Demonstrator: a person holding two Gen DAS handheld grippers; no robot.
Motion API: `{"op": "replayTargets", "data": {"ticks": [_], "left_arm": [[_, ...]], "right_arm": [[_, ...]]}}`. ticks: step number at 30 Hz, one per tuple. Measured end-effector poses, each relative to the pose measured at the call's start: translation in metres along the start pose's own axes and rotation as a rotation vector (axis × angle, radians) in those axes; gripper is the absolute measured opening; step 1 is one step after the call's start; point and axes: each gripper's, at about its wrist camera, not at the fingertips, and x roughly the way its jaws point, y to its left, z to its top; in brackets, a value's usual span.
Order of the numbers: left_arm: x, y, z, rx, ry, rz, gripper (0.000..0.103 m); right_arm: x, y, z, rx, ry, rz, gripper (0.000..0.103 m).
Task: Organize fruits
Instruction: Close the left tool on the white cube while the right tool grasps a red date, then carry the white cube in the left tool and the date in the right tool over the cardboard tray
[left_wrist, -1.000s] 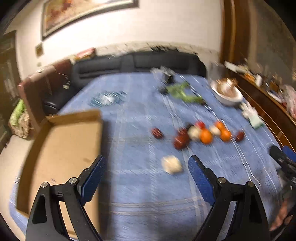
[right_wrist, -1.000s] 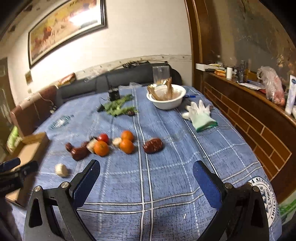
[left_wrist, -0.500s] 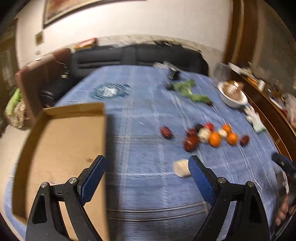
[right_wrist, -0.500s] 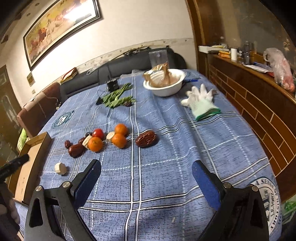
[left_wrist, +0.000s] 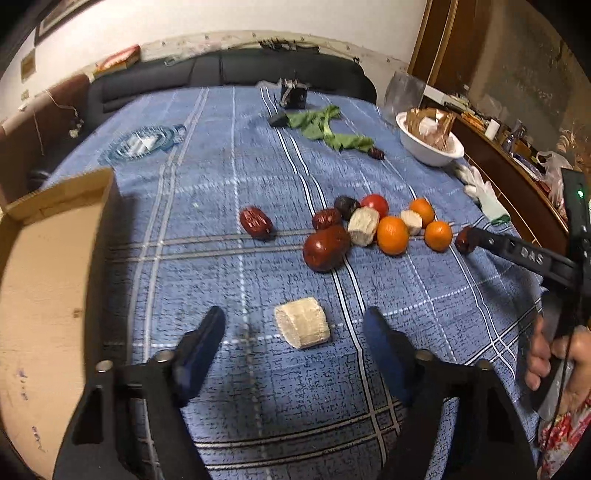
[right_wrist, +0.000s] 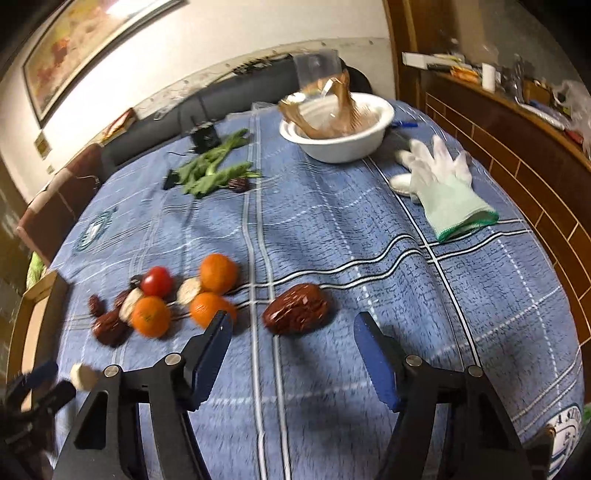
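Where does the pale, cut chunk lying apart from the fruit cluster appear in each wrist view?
Left wrist: the pale chunk lies low in the centre, ahead of the left gripper, between its closing jaws, untouched.
Right wrist: it is tiny at the lower left edge.
Shared landmark: the white bowl.

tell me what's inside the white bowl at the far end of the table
The white bowl holds crumpled brownish translucent wrapping that sticks up above its rim. Part of the inner wall shows bare white. Whatever lies beneath the wrapping at the bottom is covered, so it cannot be seen.
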Motion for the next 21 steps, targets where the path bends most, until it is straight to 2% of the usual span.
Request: {"op": "replayTargets", "data": {"ticks": [3, 6, 8, 9, 10, 11, 15, 21], "left_arm": [[0.013, 0.002, 0.001, -0.024, 0.034, -0.02, 0.062], [0.017, 0.001, 0.0, -0.017, 0.034, -0.011, 0.057], [0.018, -0.002, -0.001, -0.002, 0.031, 0.009, 0.041], [0.018, -0.003, -0.001, 0.004, 0.029, 0.02, 0.029], [0.018, -0.003, -0.001, 0.003, 0.027, 0.021, 0.029], [0.017, -0.003, -0.002, -0.001, 0.025, 0.021, 0.029], [0.011, 0.001, -0.004, -0.034, 0.02, 0.0, 0.029], [-0.017, 0.007, -0.005, -0.062, -0.03, -0.02, 0.029]], "right_arm": [[0.012, -0.002, 0.004, 0.018, 0.018, -0.011, 0.073], [0.02, -0.003, 0.004, 0.023, 0.03, -0.011, 0.072], [0.023, -0.003, 0.005, 0.027, 0.034, -0.011, 0.068], [0.024, -0.003, 0.005, 0.025, 0.027, -0.018, 0.061], [0.025, -0.003, 0.006, 0.025, 0.025, -0.02, 0.05], [0.025, -0.004, 0.006, 0.027, 0.023, -0.02, 0.048], [0.021, -0.006, 0.004, 0.043, 0.015, -0.011, 0.047], [-0.002, -0.003, -0.003, 0.05, -0.02, 0.017, 0.047]]}}
